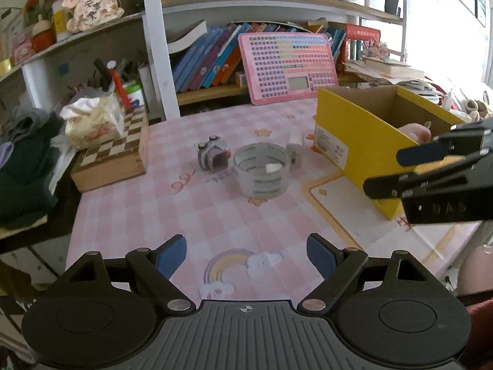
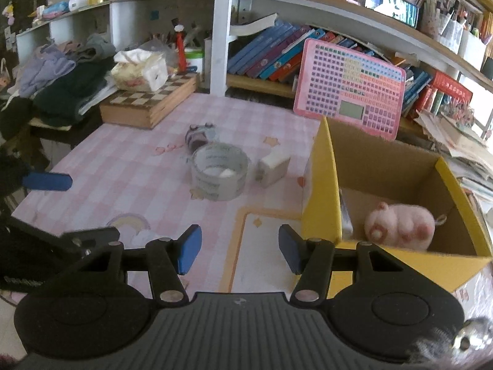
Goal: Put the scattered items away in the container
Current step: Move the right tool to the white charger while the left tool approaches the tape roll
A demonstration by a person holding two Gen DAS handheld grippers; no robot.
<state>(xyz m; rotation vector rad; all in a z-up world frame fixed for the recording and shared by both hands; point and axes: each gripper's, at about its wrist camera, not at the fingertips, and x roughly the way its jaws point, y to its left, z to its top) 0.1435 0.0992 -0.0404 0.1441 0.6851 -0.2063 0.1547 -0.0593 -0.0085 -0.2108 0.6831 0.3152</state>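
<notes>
A yellow cardboard box (image 1: 354, 141) stands on the pink checked table at the right; it also shows in the right wrist view (image 2: 320, 191), with a pink plush pig (image 2: 400, 225) lying inside. A roll of clear tape (image 1: 262, 172) (image 2: 219, 171) sits mid-table. Behind it is a small grey toy camera (image 1: 213, 157) (image 2: 200, 134), and to its right a white charger block (image 1: 294, 148) (image 2: 274, 168). My left gripper (image 1: 246, 254) is open and empty above the near table. My right gripper (image 2: 239, 251) is open and empty beside the box's near left corner; it also shows in the left wrist view (image 1: 385, 171).
A wooden chessboard box (image 1: 114, 154) with a tissue pack (image 1: 92, 121) on it lies at the left. A pink keyboard toy (image 1: 289, 64) leans against the bookshelf behind. Folded clothes (image 1: 24, 166) are piled at the far left.
</notes>
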